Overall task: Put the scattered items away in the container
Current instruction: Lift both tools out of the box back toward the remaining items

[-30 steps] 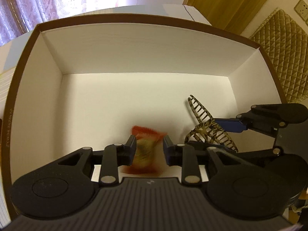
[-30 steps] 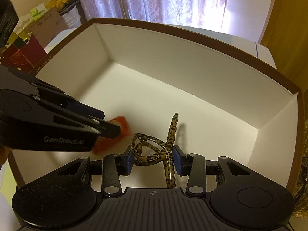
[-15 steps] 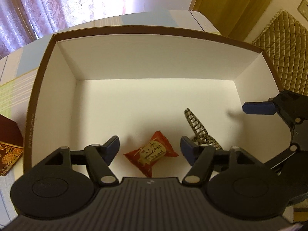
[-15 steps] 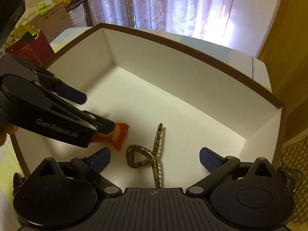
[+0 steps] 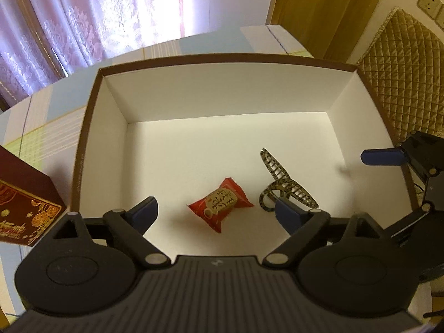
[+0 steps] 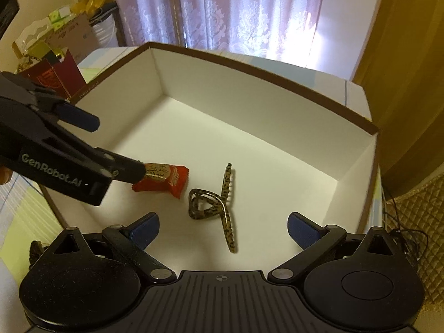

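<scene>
Container [image 5: 91,127] holds both items on its floor – red sweet [image 5: 220,204] beside leopard hair claw [image 6: 219,202], apart. Left gripper [image 5: 213,212] and right gripper [image 6: 223,226] hover above (fingers spread, gripping nothing) – consistent with release

Home, living or dining room by the look. Lace curtains [image 5: 91,19] at 11 o'clock, backlit by a window. Quilted chair back [image 5: 399,77] at 2 o'clock, wall socket [image 5: 431,2] above it, wood panel [image 5: 327,8] at 1 o'clock. Checked tablecloth [image 5: 41,127] on the table. Cardboard clutter and red gift bag [image 6: 55,72] at 10 o'clock in right view.
</scene>
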Motion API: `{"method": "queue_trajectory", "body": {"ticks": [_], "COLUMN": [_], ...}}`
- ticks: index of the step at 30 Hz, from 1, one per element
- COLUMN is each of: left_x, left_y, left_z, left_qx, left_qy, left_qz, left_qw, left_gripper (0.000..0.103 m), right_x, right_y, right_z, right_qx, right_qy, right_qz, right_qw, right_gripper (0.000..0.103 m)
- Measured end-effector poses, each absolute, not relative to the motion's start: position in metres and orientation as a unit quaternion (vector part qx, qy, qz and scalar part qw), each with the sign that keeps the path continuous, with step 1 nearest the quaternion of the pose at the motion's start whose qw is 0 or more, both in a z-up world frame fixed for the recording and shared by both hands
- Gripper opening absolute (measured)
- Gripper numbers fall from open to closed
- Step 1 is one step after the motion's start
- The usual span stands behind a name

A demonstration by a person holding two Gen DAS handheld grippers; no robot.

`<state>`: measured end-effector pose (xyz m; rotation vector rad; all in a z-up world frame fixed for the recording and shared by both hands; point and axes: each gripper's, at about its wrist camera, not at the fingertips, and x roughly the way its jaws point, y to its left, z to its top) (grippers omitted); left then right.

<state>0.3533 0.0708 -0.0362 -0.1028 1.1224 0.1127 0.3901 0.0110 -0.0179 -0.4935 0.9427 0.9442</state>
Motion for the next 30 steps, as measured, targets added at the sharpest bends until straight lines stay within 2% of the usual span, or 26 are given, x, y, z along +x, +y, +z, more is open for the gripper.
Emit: {"method": "queue_trajectory", "body": {"ticks": [9,30], "left_x": [0.324,0.222], "left_y": [0.061,0.027], "left_z": [-0.01,0.046], "left_qx": [-0.043,-0.022], "left_qy": [0.511,0.454], "left_qz": [0.052,0.037], "left_qw": [0.857,0.89], "left_gripper": [0.093,0.094], "right_x": [0.37,0.3], "right_y": [-0.009,-0.078], "right_z": [0.01,0.066], "right_qx": [-0.213,-0.139], "right_qy": [0.41,0.357], "right_qz": [0.425,0.427], "right_qw": [0.778,0.819], "right_gripper": [0.103,0.103]}}
